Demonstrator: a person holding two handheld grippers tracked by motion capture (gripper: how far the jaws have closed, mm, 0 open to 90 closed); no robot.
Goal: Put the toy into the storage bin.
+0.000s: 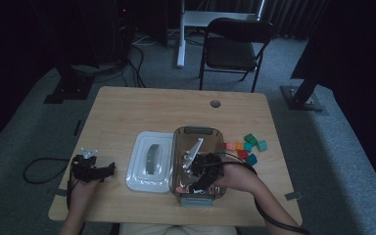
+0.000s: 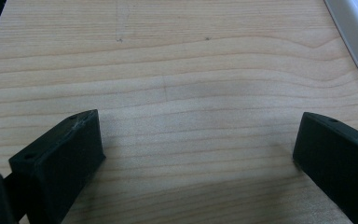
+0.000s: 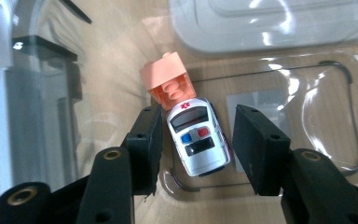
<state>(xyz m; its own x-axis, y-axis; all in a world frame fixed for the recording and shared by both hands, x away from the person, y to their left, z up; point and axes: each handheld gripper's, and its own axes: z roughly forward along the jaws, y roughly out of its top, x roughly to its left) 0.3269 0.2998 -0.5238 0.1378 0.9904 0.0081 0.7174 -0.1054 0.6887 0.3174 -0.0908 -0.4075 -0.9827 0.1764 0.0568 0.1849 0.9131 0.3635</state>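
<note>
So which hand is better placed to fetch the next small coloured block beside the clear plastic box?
Right: the right gripper is inside the clear plastic box, close to the coloured blocks. The left gripper rests far away.

The pale wooden tabletop carries a clear plastic container near its front edge, a white rectangular lid beside it, and coloured toy blocks toward the right edge.
</note>
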